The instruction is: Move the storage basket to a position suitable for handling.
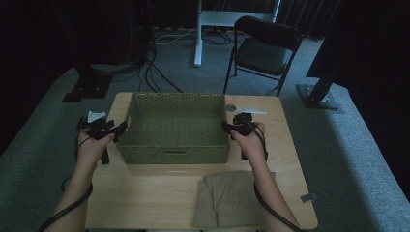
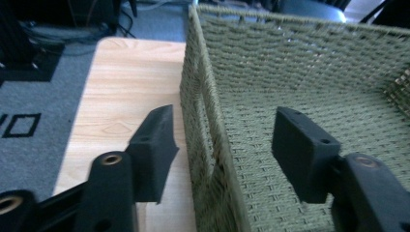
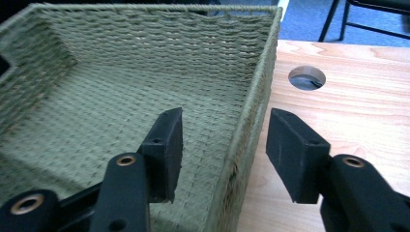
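Table (image 1: 145, 193) of light wood carries everything: your rectangular green woven basket (image 1: 174, 145) sits at its middle, and a folded khaki cloth (image 1: 227, 203) lies near the front edge, right of centre and apart from the basket. Your left gripper (image 2: 222, 150) straddles the basket's left wall with its jaws wide apart, one outside over the wood, one inside over the woven floor, neither pressing the wall. Your right gripper (image 3: 222, 145) does the same at the right wall, jaws spread, nothing clamped. A round cable hole (image 3: 306, 77) in the tabletop sits just beyond the basket's far right corner.
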Tool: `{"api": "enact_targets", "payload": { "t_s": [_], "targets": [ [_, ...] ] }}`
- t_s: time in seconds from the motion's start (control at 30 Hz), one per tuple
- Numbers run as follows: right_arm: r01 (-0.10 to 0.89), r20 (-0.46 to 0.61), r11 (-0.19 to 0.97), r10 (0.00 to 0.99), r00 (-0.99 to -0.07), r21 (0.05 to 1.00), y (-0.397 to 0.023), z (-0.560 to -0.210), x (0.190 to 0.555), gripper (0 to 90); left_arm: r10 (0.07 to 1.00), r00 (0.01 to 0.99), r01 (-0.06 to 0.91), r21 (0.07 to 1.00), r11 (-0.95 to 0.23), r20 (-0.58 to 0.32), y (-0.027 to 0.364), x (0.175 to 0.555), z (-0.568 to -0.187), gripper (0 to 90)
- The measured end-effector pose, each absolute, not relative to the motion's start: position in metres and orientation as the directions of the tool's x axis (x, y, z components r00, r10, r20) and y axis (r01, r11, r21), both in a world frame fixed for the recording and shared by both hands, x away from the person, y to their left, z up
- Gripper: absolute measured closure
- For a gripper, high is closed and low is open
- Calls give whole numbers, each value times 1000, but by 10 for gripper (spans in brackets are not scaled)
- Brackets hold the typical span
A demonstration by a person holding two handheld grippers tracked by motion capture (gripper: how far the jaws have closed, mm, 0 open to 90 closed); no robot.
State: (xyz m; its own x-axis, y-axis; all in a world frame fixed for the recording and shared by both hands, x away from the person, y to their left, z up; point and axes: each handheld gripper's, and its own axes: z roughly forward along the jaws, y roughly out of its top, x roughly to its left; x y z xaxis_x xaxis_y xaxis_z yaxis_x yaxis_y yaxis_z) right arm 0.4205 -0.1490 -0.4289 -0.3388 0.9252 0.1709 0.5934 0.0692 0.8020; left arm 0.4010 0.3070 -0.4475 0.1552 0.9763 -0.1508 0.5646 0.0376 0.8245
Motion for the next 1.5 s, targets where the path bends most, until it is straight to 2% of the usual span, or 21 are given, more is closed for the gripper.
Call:
{"api": "enact_targets", "payload": {
  "t_s": [0.2, 0.27, 0.3, 0.33, 0.37, 0.4, 0.43, 0.47, 0.5, 0.53, 0.7, 1.17, 1.5],
  "targets": [
    [625, 159, 77, 936, -313, 777, -137, -446, 434, 444, 978, 159, 597, 802, 13, -134, 299, 411, -466, 414],
    [644, 117, 116, 944, -307, 757, -133, -458, 437, 473, 978, 172, 621, 784, -15, -117, 295, 412, -478, 443],
    [657, 109, 124, 947, -302, 744, -132, -462, 437, 520, 978, 177, 631, 775, -28, -108, 294, 412, -481, 485],
    [657, 109, 124, 947, -302, 744, -132, -462, 437, 520, 978, 177, 631, 775, -28, -108, 294, 412, -481, 551],
    [685, 148, 88, 949, -278, 723, -132, -466, 436, 649, 983, 155, 640, 768, -21, -103, 294, 412, -487, 612],
    [685, 148, 88, 949, -278, 723, -132, -466, 436, 649, 983, 155, 640, 768, -21, -103, 294, 412, -487, 700],
    [692, 136, 83, 957, -255, 717, -130, -465, 435, 694, 981, 127, 641, 767, 33, -148, 294, 411, -488, 731],
    [692, 136, 83, 957, -255, 717, -130, -465, 435, 694, 981, 127, 641, 767, 33, -148, 294, 411, -488, 759],
    [699, 111, 91, 965, -239, 709, -127, -464, 435, 724, 989, 123, 636, 771, -15, -83, 290, 411, -487, 796],
    [699, 111, 91, 965, -239, 709, -127, -464, 435, 724, 989, 123, 636, 771, -15, -83, 290, 411, -487, 811],
    [702, 122, 55, 972, -200, 710, -130, -464, 435, 776, 990, 92, 646, 763, 21, -105, 286, 412, -486, 813],
    [702, 100, 54, 979, -177, 711, -158, -464, 435, 782, 987, 115, 646, 763, 11, -111, 254, 420, -486, 813],
    [702, 83, 44, 986, -146, 711, -201, -464, 433, 787, 982, 147, 649, 761, -8, -115, 209, 430, -486, 812]
  ]
}}
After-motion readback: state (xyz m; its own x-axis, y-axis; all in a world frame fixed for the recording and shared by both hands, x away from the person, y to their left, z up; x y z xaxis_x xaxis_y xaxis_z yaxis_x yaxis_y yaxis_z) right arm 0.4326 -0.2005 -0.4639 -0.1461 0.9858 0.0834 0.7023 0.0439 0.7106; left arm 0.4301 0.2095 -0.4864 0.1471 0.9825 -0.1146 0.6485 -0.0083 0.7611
